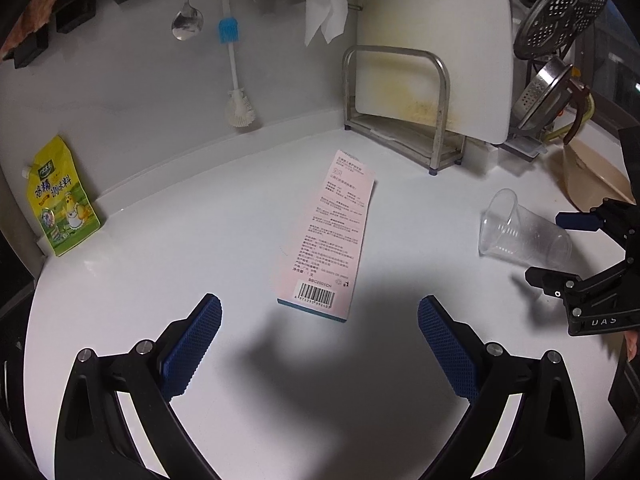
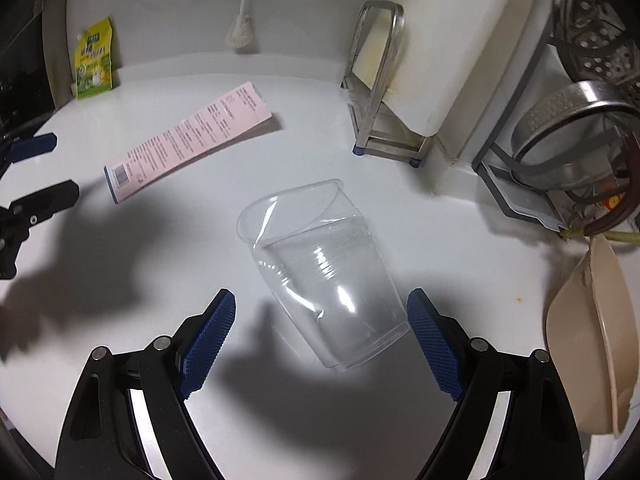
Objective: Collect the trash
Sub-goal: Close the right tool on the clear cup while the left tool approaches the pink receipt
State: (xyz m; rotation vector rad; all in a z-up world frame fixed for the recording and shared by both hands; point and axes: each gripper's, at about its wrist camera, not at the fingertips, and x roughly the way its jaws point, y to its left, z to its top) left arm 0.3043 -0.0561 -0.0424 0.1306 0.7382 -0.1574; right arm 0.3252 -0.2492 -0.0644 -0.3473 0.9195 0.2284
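- The left hand-held gripper [image 1: 319,330] hovers over the white worktop [image 1: 160,280] with its blue-padded fingers spread wide, holding nothing.
- A flat pink carton [image 1: 326,236] lies on the worktop just ahead of that gripper, barcode end nearest it.
- The right hand-held gripper [image 2: 321,322] is also spread wide; its pads flank the base end of a clear plastic cup [image 2: 320,264], and actual contact cannot be told.
- The cup lies on its side, crumpled, with the rim pointing away from the gripper.
- A yellow-green seasoning pouch [image 1: 60,200] leans at the back wall, well apart from the carton.
- A metal rack [image 1: 404,108] holds a white cutting board [image 1: 436,40].
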